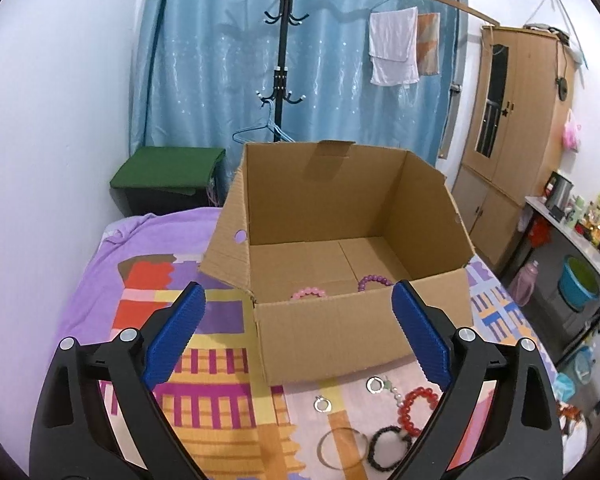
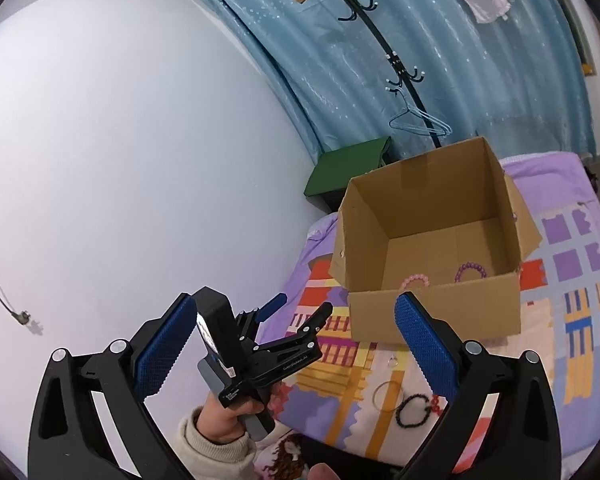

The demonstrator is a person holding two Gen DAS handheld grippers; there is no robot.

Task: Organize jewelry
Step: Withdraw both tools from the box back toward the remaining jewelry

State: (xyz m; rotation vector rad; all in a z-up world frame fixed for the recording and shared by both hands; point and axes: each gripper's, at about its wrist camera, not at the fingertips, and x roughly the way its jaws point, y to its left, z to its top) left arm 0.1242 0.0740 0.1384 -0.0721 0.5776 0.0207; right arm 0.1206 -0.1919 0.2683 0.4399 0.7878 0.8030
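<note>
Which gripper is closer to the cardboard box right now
Left. The left gripper hangs open just before the cardboard box; the right gripper, also open, sits farther back, behind the left.

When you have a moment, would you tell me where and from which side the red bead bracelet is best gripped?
Grip the red bead bracelet on its far-left arc, coming from above with one finger inside the loop and one outside. It lies flat on the bedspread, so a side approach finds little to pinch. Its near side touches the black bead bracelet, and the right gripper finger hides its right edge.

Both wrist views angled down, sharing cardboard box (image 1: 332, 320), near
</note>
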